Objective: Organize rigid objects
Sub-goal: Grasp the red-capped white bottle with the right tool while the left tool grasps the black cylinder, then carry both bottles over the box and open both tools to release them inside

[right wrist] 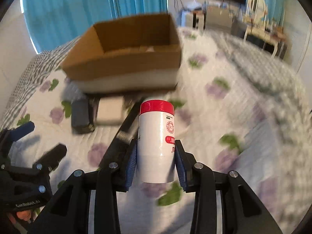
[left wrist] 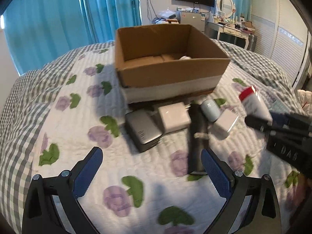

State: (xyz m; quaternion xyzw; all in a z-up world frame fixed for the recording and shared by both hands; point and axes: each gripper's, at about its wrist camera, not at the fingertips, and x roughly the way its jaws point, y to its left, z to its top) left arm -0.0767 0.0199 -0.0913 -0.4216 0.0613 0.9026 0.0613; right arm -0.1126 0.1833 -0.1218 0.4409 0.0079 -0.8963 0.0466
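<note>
Two grippers work over a quilted bedspread [left wrist: 58,117] printed with purple flowers and green leaves, its edges grey gingham. At the left of the left wrist view, the left gripper [left wrist: 152,173] hangs low above the quilt with its blue, ribbed pads spread wide and nothing between them. Ahead of it lies a cluster of hard items: a dark grey, rounded slab-shaped power bank [left wrist: 143,130], just beside a glossy white square charger block [left wrist: 173,117], then a long matte black bar [left wrist: 197,136] stretching toward the camera, a pale blue oval case [left wrist: 210,110], and a second white plug block [left wrist: 225,124]. Behind the cluster sits an open corrugated cardboard box [left wrist: 171,72] with a white band along its base; something small and pale shows on its floor, too little to identify. At the right, the right gripper [right wrist: 156,161] is level, pointing toward the box, and its blue pads clamp the lower body of a smooth white cylindrical bottle [right wrist: 156,142] with a red cap, held upright above the quilt, near the black bar.
</note>
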